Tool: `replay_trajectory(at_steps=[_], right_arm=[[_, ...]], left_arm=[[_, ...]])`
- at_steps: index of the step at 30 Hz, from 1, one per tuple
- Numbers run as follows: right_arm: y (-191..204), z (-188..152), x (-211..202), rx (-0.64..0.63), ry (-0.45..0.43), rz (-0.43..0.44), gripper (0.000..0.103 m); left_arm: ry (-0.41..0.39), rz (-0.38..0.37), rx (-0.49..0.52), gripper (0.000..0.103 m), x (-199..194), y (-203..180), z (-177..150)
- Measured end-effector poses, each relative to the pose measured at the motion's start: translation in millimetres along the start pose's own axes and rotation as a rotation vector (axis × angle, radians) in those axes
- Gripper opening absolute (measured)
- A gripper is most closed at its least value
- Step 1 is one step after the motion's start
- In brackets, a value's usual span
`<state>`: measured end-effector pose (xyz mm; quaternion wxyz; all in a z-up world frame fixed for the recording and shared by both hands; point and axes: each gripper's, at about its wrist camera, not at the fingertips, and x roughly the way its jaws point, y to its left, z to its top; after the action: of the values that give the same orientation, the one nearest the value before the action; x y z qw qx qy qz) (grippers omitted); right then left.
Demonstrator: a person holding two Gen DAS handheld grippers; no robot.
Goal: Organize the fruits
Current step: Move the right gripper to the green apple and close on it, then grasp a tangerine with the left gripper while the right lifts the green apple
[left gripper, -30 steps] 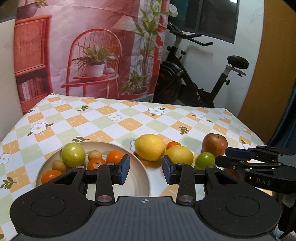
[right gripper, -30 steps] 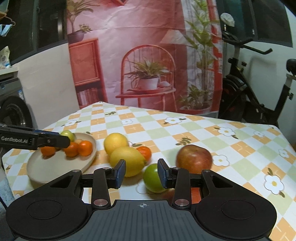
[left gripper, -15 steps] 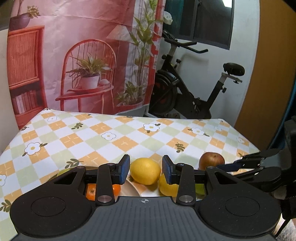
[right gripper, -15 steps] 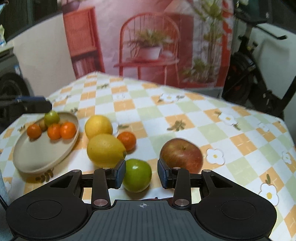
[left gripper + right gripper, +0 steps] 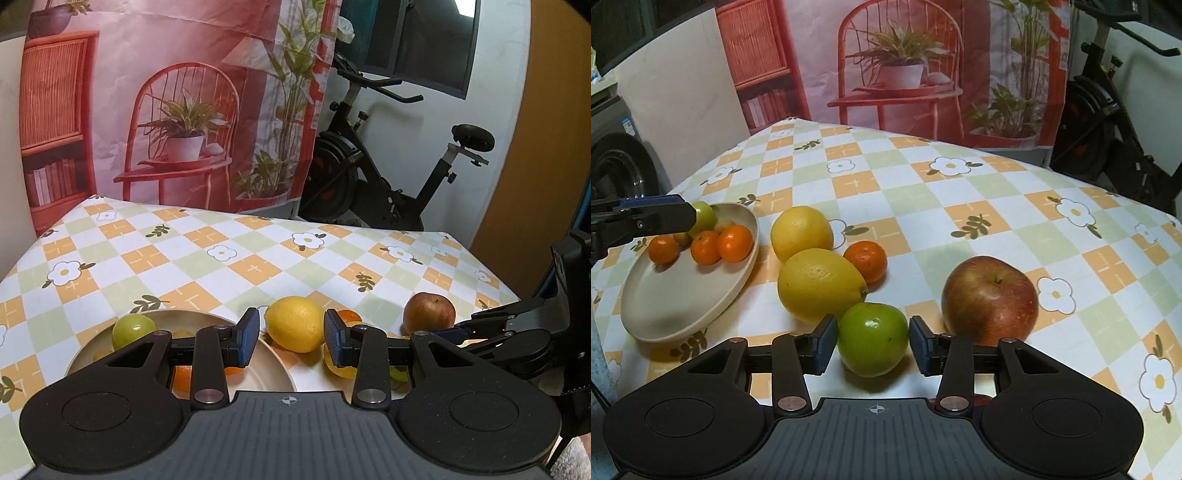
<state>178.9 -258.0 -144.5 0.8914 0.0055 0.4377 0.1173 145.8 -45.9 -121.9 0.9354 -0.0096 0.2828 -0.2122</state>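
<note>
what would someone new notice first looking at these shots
The green fruit sits on the table right between the right gripper's fingers, whose jaws have just been opening and do not press it. Beside it lie a red apple and two big lemons, with a beige plate of small oranges and green fruit to the left.

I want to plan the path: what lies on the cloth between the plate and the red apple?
In the right wrist view, between the plate and red apple: two lemons, a mandarin, a green fruit.
</note>
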Motion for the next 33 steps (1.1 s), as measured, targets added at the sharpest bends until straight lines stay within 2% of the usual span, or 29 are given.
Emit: replay_trajectory(at_steps=[7,14,21,24,29,33], right_arm=[[-2,-2,6,0.022,0.018,0.015,0.042],[0,-6,3,0.014,-0.001,0.0,0.041],[-15,-13,-27,0.078,-0.1,-0.015,0.041],[-22,-10,-40,0.085,-0.147,-0.035,0.041],[-37,-1,-55,0.08,-0.195,-0.059,0.041],[-52,1,-62,0.089,-0.218,-0.085,0.041]], left_arm=[[0.009,-0.006,-0.001,0.04,1,-1,-1],[0.014,-0.013,0.009,0.04,3,-1,0],[0.035,-0.037,0.042,0.04,8,-8,4],[0.092,-0.077,0.085,0.04,21,-15,10],[0.17,-0.12,0.055,0.04,51,-22,31],[0.219,-0.133,0.088,0.04,79,-32,45]])
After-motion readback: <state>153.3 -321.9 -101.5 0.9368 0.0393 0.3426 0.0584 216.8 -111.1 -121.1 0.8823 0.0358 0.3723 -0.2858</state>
